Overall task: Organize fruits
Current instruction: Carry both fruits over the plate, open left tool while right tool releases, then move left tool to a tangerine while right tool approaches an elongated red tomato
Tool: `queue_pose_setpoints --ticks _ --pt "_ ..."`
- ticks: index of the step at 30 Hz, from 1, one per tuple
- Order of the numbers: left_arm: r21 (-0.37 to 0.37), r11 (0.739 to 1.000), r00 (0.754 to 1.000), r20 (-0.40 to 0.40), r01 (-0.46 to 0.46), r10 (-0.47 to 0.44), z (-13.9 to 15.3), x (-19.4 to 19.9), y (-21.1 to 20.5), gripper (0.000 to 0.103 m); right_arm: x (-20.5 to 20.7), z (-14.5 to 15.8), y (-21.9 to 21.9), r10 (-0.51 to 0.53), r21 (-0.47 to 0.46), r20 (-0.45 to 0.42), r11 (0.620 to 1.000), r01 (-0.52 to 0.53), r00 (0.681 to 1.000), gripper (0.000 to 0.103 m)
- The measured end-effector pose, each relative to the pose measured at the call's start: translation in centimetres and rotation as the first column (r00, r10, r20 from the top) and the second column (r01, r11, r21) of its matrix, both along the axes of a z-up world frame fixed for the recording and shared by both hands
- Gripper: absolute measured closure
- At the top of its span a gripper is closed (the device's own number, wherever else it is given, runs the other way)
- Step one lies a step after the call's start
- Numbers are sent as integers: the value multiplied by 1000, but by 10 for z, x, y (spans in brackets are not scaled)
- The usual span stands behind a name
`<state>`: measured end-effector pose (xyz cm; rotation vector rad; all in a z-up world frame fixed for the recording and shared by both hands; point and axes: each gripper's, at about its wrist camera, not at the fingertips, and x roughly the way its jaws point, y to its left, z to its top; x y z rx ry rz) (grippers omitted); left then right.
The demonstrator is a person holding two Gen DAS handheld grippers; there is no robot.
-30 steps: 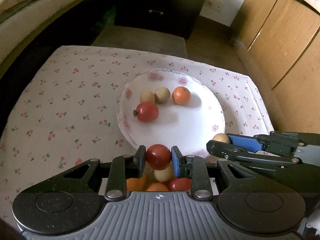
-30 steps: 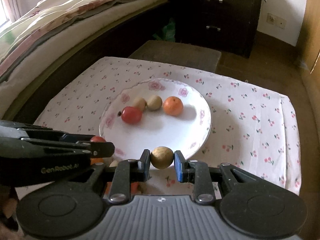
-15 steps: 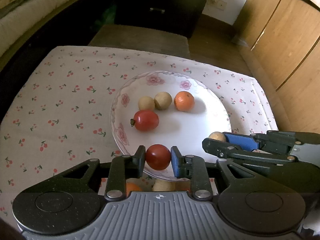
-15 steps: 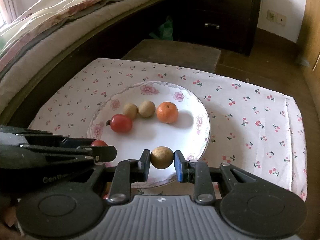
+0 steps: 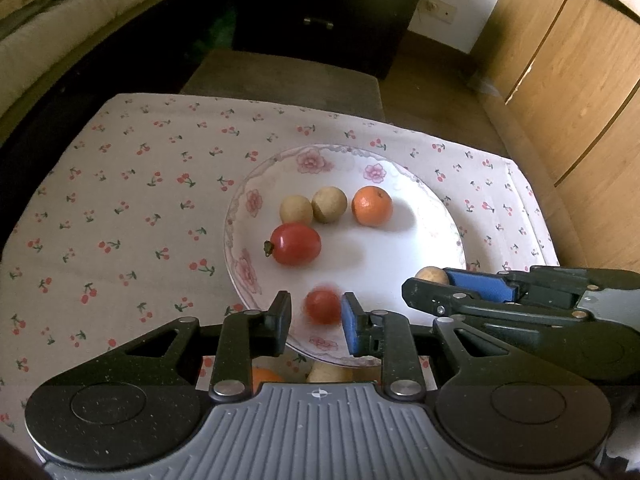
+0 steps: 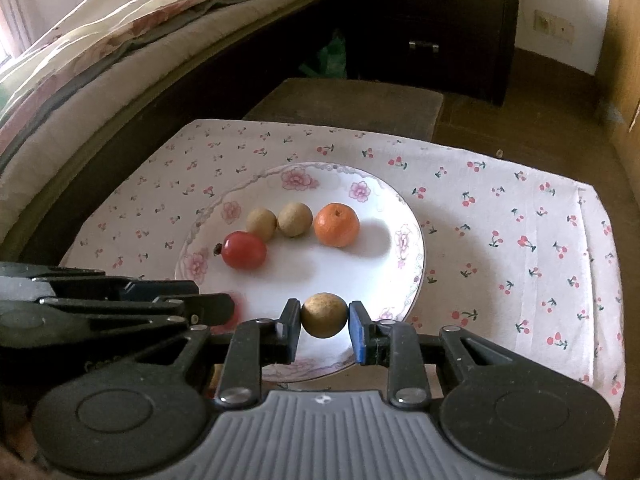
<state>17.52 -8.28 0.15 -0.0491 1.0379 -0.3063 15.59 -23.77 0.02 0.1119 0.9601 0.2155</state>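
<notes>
Between my left gripper's point(image 5: 315, 322) fingers: a small red tomato point(image 5: 322, 306), motion-blurred, over the near edge of the plate point(image 5: 420, 248). Fingers are spread wider than the tomato, gap on the left side, so that gripper is apart and not clamping it. Can't tell whether the tomato touches the plate yet.

My right gripper point(image 6: 324, 326) is clamped on a tan round fruit point(image 6: 323, 315), both pads against it, held over the plate's near edge. From the left view that gripper comes in from the right, tan fruit just visible at its tip point(image 5: 432, 276).

On the plate, far half: a bigger red tomato point(image 5: 295, 244) on the left with its stem pointing left; behind it two tan fruits point(image 5: 296, 210) point(image 5: 329, 204) touching each other; an orange point(image 5: 372, 205) just right of them, apart. White centre of the plate is bare between that row and the grippers.

Near side, under my left gripper body: part of another orange fruit point(image 5: 266, 376) and a pale one point(image 5: 328, 373) off the plate, mostly hidden.

Plate sits on a white cherry-print cloth point(image 5: 120, 200). Beyond it a brown stool point(image 6: 344, 100), dark drawers point(image 6: 428, 20) at the far wall, a bed point(image 6: 100, 40) on the left, wooden cupboards point(image 5: 560, 80) on the right.
</notes>
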Motion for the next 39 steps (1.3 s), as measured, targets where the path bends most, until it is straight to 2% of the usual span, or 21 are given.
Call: queue_pose_setpoints --ticks 15,28,39 --pt "-15 1000 1000 14 6 -5 6 -2 2 64 -3 6 0 -20 -2 21 1000 20 1000 74" --pt "-18 1000 1000 26 -2 3 13 -14 13 63 -22 16 11 6 -8 40 1000 -6 999 70" --pt "-11 1000 1000 14 -4 5 11 -33 26 61 -44 10 23 38 0 14 999 -38 999 69"
